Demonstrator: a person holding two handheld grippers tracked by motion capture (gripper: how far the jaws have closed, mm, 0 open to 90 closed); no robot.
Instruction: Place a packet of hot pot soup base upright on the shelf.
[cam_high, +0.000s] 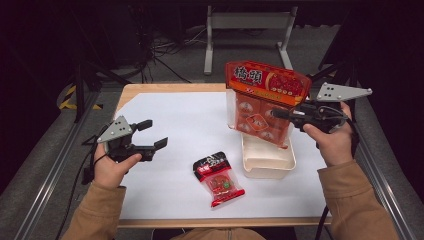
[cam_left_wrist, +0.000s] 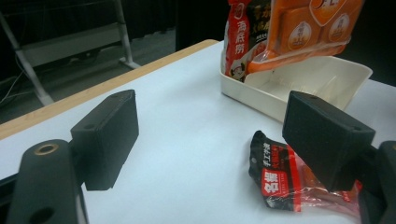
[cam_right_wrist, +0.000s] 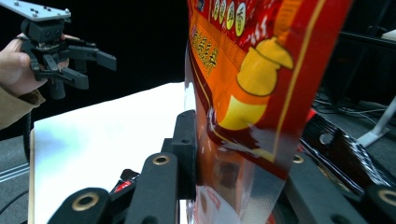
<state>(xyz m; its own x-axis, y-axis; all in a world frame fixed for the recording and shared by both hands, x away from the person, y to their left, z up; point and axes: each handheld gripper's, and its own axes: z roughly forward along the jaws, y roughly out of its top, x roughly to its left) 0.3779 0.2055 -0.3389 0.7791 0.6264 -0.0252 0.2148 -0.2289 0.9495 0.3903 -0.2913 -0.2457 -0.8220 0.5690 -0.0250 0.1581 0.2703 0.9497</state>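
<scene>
Fingers (cam_right_wrist: 187, 154) of our right gripper (cam_high: 281, 114) clamp an orange snack bag (cam_high: 265, 100), seemingly printed with round cakes, above a cream tray (cam_high: 267, 162); left gripper (cam_high: 152, 134) gapes empty.

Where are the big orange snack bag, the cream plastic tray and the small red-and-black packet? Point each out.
big orange snack bag (cam_high: 267, 82): high view, printed top panel
cream plastic tray (cam_high: 268, 169): high view, near rim
small red-and-black packet (cam_high: 218, 178): high view, middle

My workspace, dark all round

A grey metal stand (cam_high: 248, 30) and loose cables (cam_high: 165, 47) sit on the grey floor (cam_high: 190, 65) beyond my wooden table (cam_high: 170, 88).
</scene>
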